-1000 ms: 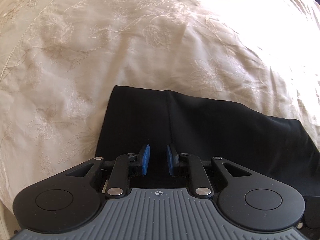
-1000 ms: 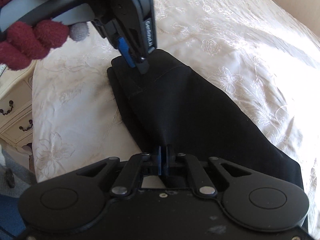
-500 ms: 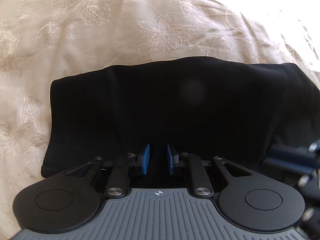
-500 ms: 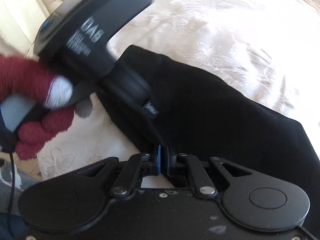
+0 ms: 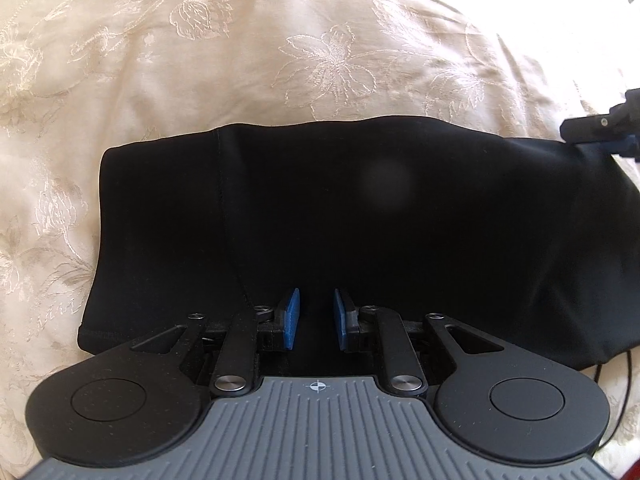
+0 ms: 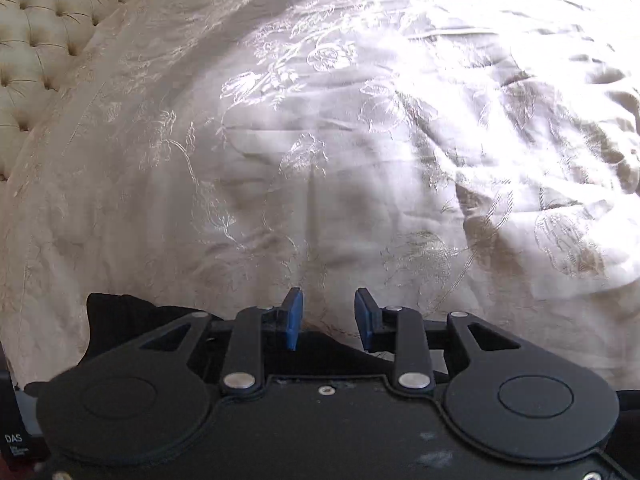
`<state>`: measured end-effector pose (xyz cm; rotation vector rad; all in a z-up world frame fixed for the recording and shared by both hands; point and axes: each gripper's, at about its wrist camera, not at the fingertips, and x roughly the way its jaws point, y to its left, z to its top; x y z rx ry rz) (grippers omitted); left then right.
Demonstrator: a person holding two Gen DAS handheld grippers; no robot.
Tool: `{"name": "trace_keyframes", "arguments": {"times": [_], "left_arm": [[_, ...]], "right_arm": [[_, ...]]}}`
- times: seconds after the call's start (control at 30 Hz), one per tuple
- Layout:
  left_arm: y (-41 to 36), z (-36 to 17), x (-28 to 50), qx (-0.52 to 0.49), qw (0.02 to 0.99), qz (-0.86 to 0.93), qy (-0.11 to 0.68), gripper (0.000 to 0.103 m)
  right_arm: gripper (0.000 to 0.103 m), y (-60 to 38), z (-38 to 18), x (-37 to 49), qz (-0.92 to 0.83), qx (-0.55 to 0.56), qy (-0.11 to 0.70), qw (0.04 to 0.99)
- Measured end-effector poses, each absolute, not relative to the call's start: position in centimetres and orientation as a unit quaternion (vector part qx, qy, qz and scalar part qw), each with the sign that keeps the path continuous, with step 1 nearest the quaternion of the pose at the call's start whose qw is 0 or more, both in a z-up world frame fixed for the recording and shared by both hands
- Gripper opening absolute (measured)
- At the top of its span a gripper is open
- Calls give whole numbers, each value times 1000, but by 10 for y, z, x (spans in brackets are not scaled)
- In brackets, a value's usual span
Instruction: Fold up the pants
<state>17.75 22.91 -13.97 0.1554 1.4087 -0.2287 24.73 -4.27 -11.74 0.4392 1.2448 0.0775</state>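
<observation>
The black pants (image 5: 360, 220) lie folded into a wide flat band on the cream bedspread (image 5: 200, 60). My left gripper (image 5: 316, 318) is open and empty, just above the near edge of the pants. My right gripper (image 6: 328, 318) is open and empty, its blue pads over bare bedspread; only a corner of the pants (image 6: 120, 316) shows below it at the left. The tip of the right gripper (image 5: 600, 128) shows at the right edge of the left wrist view, beside the far right corner of the pants.
The embroidered bedspread (image 6: 360, 120) spreads all around, wrinkled and brightly lit at the right. A tufted headboard (image 6: 40, 40) stands at the far left of the right wrist view. A thin black cable (image 5: 624, 380) hangs at the right of the left wrist view.
My right gripper was shut on the pants' edge; it has opened, let go and swung to face bare bedspread. My left gripper stays open and has lowered toward the pants, now folded shorter.
</observation>
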Motion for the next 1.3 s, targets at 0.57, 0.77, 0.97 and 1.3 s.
{"name": "trace_keyframes", "arguments": {"times": [0.57,0.77,0.97,1.3], "left_arm": [[171,-57,230,33,794,-157,586,19],[113,-101,260,85,755,-176,626,19],[122,-124,231,101,730,-184,651,19],[146,-99,197,82,766,-192,607,19]], "right_arm": [[29,24,-105,151,184,83,561,803],[29,37,-106,130,175,32,547,818],[29,45,-111,129,163,27,537,827],[31,7,-85,137,137,113,521,835]]}}
